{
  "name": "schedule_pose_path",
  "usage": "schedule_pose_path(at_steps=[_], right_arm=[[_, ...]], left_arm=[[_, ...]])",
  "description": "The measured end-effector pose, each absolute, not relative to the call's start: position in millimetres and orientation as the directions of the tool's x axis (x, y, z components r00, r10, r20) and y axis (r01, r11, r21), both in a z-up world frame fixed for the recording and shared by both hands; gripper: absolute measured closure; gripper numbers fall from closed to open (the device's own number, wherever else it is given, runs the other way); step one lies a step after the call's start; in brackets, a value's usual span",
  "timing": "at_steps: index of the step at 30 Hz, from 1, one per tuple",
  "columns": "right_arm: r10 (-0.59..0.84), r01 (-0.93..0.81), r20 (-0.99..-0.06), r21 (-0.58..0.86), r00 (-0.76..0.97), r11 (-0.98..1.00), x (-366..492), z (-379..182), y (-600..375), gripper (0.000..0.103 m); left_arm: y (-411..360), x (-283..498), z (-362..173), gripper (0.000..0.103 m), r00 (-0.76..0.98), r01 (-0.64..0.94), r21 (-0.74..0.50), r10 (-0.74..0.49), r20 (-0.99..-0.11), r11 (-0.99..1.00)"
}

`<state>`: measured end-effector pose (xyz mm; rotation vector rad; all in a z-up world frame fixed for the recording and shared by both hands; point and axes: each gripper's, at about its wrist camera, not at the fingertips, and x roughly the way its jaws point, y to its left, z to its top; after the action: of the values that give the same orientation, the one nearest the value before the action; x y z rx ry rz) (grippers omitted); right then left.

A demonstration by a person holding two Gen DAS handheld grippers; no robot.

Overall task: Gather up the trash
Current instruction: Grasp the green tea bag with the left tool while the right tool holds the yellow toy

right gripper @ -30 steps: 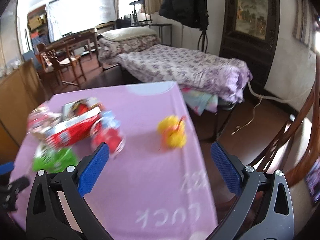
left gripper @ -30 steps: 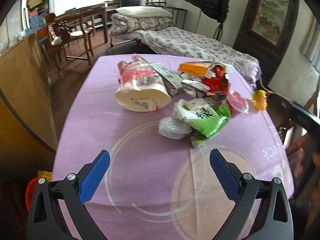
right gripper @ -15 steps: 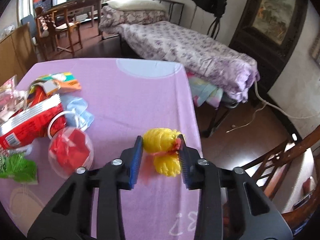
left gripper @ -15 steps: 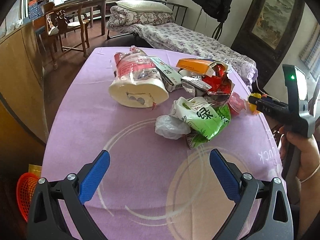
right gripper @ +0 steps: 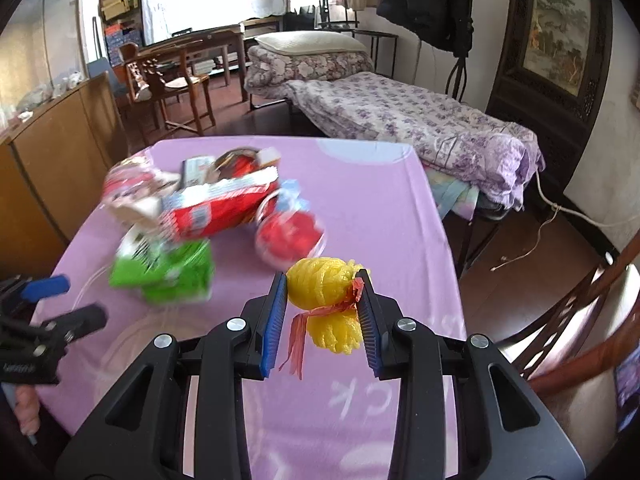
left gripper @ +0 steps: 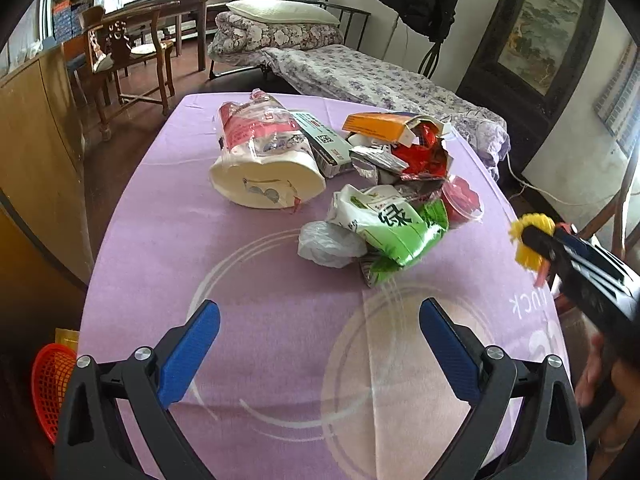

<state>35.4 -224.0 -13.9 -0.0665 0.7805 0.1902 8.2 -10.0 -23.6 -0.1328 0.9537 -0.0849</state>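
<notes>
My right gripper (right gripper: 322, 300) is shut on a yellow net bundle (right gripper: 320, 284) with a red tie and holds it above the table's right side; the bundle also shows in the left wrist view (left gripper: 530, 240). A trash pile lies mid-table: a green and white bag (left gripper: 394, 228), a white plastic bag (left gripper: 326, 244), a red wrapper (left gripper: 424, 158), an orange box (left gripper: 378, 126), a red lidded cup (left gripper: 462, 202) and a toilet roll pack (left gripper: 264, 164). My left gripper (left gripper: 318, 350) is open and empty over the near table.
The table has a purple cloth (left gripper: 248, 280). An orange basket (left gripper: 50, 388) sits on the floor at the table's near left. A wooden cabinet (left gripper: 36, 140) stands left, a bed (left gripper: 360, 76) behind, a wooden chair (right gripper: 580, 320) at the right.
My right gripper closed on the yellow net bundle and lifted it off the table, swinging left toward the pile. My left gripper stayed open and drew nearer over the table.
</notes>
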Motion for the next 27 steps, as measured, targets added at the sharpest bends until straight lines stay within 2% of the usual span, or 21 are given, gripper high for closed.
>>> schedule_pose_path(at_steps=[6,15,22,27], right_arm=[[0.181,-0.195,-0.7,0.06,0.691,0.979,34.4,-15.5,-239.6,0.069],[0.312,-0.177,-0.666,0.264,0.678,0.948,45.5,-14.2,-279.6,0.069],[0.313,-0.133,-0.658,0.31,0.685,0.941,50.7,-14.6,-297.6,0.069],[0.31,-0.127,-0.651,0.314,0.693,0.941,52.0,-14.4,-300.7,0.069]], left_arm=[[-33.7,2.2,-15.8,0.006,0.572,0.012,-0.105,-0.093,-0.815,0.994],[-72.3,15.0,0.2,0.006,0.568,-0.056,-0.064,-0.021,-0.823,0.996],[-76.2,39.1,-9.7,0.006,0.518,-0.189,-0.079,0.031,-0.855,0.979],[-85.7,51.9,-14.4,0.006,0.504,-0.243,-0.046,0.086,-0.859,0.969]])
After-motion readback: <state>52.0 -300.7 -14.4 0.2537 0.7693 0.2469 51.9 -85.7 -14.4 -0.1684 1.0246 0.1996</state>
